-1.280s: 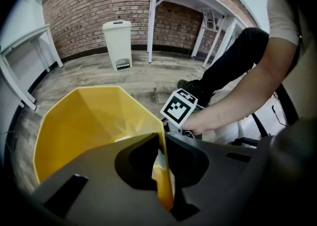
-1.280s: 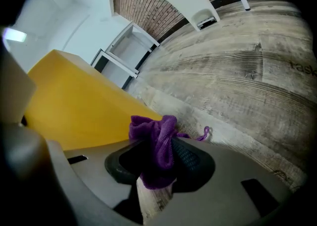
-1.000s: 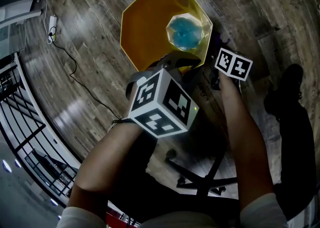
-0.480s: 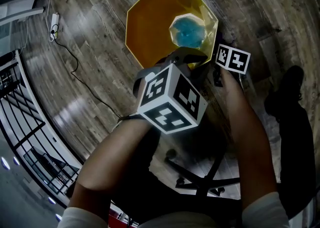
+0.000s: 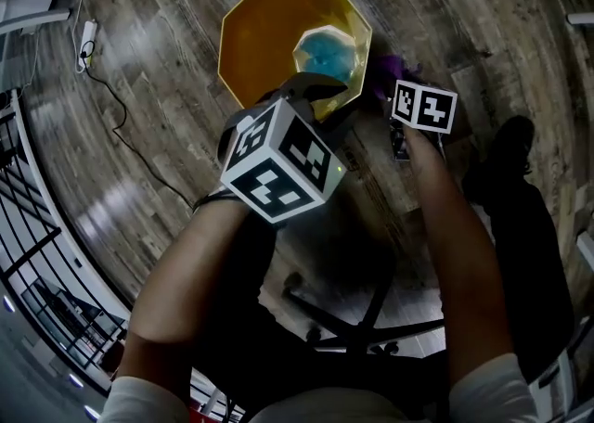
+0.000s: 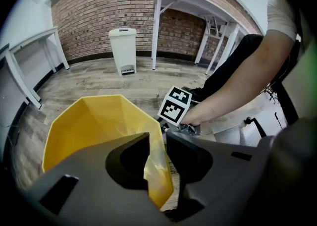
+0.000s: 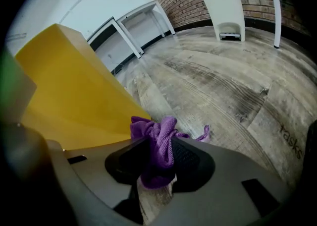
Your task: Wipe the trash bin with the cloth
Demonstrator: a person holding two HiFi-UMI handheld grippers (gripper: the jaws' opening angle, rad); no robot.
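A yellow octagonal trash bin [image 5: 264, 32] with a blue bottom stands on the wooden floor. My left gripper [image 5: 311, 95] sits over its near rim. In the left gripper view the bin's yellow wall [image 6: 94, 121] stands between the jaws of the left gripper [image 6: 157, 143]. The jaws have just been opening, and a gap shows beside the wall. My right gripper [image 7: 159, 155] is shut on a bunched purple cloth [image 7: 157, 143], right next to the bin's outer wall [image 7: 69, 86]. The head view shows the cloth [image 5: 390, 69] at the bin's right side.
A white pedal bin [image 6: 123, 49] and a white table [image 6: 198, 7] stand by the brick wall. A power strip with a cable [image 5: 88, 41] lies on the floor at left. A chair base [image 5: 362, 328] is below my arms, and a black railing [image 5: 37, 254] runs at far left.
My right gripper has shifted slightly and rolled, and the purple cloth now shows beside the bin in the head view. My left gripper has stayed at the bin's rim.
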